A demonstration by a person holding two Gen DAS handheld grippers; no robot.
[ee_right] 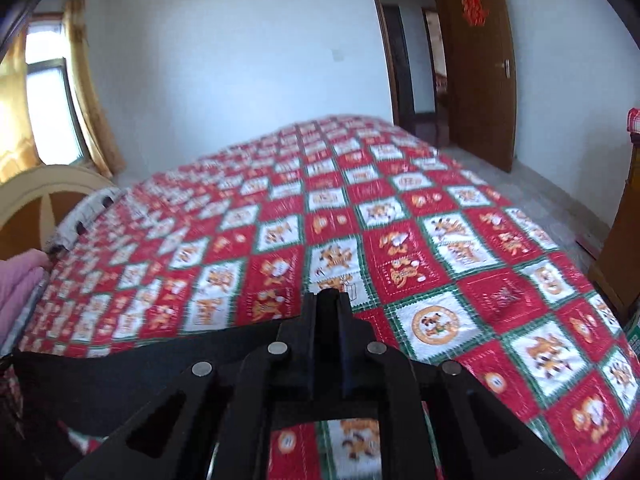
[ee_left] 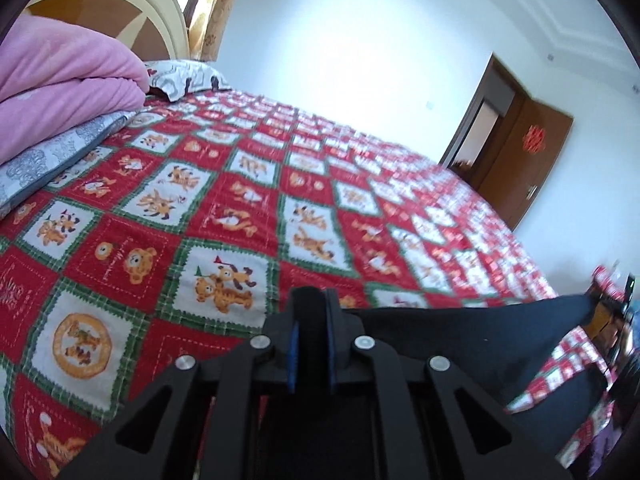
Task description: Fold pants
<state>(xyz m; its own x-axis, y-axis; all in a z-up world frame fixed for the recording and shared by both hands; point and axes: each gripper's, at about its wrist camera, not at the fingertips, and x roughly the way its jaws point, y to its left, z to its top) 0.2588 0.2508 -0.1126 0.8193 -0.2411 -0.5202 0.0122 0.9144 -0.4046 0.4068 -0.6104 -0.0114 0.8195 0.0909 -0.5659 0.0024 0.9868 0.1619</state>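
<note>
The black pants (ee_left: 472,344) hang stretched between my two grippers, above the near edge of the bed. My left gripper (ee_left: 313,300) is shut on one end of the cloth, which runs off to the right in the left wrist view. My right gripper (ee_right: 329,304) is shut on the other end, and the pants (ee_right: 132,356) run off to the left in the right wrist view. The lower part of the pants is hidden below both views.
The bed (ee_left: 248,184) has a red, white and green cartoon quilt. A pink folded blanket (ee_left: 60,88) and pillows (ee_left: 52,156) lie at its head by the headboard (ee_right: 36,196). A brown door (ee_right: 476,60) stands open. A wooden cabinet (ee_right: 624,240) stands at the right.
</note>
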